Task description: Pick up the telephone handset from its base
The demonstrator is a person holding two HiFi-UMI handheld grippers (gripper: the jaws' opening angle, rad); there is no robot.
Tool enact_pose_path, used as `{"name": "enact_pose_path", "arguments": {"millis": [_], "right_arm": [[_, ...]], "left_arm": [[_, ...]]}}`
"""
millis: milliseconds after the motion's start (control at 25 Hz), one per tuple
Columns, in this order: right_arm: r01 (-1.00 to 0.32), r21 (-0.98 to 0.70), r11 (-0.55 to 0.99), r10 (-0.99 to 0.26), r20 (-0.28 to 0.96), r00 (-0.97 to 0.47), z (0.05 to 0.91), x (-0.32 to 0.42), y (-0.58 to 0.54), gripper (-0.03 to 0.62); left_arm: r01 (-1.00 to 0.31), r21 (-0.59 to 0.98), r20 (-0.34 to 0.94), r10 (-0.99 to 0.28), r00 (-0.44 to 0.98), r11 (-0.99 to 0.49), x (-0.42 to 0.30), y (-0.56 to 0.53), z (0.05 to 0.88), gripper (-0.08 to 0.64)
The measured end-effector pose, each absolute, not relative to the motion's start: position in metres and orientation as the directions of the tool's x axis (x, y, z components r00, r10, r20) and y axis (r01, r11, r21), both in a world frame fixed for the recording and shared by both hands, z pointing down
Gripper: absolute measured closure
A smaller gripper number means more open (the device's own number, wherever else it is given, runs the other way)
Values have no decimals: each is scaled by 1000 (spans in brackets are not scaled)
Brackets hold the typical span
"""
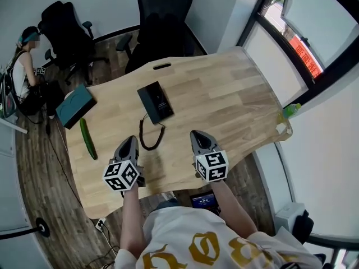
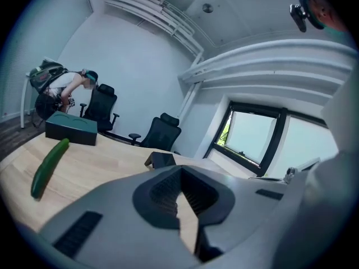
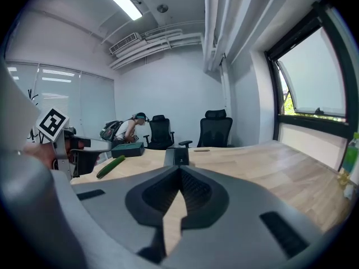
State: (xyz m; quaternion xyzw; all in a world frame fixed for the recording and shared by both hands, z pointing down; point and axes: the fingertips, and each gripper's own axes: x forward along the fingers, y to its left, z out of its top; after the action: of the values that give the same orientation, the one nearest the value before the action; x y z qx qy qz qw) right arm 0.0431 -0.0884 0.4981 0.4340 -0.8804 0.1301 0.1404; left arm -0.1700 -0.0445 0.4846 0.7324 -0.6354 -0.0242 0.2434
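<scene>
A black telephone [image 1: 155, 101] lies flat near the middle of the wooden table [image 1: 224, 100], its handset resting on the base. Its coiled cord [image 1: 150, 136] loops toward me. My left gripper [image 1: 130, 140] hovers just short of the cord, jaws shut with nothing between them. My right gripper [image 1: 197, 134] is level with it, to the right of the cord, also shut and empty. The telephone [image 2: 160, 159] shows beyond the shut jaw tips in the left gripper view. In the right gripper view the telephone [image 3: 178, 156] sits straight ahead.
A cucumber [image 1: 88, 139] lies left of the cord, with a teal box [image 1: 76, 105] behind it at the table's left edge. Office chairs [image 1: 162, 15] stand at the far side. A person [image 1: 22, 72] sits at the far left. A bottle [image 1: 289, 111] stands by the window.
</scene>
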Motion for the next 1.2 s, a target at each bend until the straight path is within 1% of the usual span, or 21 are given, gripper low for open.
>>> {"name": "enact_pose_path", "arguments": {"millis": [280, 440, 920, 1200], "right_arm": [[-823, -103, 559, -745, 375, -552, 503, 32, -109, 587], [-831, -99, 547, -755, 371, -541, 503, 29, -117, 587], [-805, -124, 581, -732, 352, -583, 502, 0, -154, 586], [-793, -136, 594, -708, 378, -596, 517, -12, -179, 587]], "left_arm": [[-907, 410, 285, -930, 233, -102, -175, -73, 495, 554], [-900, 426, 278, -933, 230, -95, -181, -79, 495, 554], [-916, 396, 286, -941, 182, -57, -205, -113, 493, 555], [-915, 399, 297, -935, 194, -63, -204, -142, 501, 555]]}}
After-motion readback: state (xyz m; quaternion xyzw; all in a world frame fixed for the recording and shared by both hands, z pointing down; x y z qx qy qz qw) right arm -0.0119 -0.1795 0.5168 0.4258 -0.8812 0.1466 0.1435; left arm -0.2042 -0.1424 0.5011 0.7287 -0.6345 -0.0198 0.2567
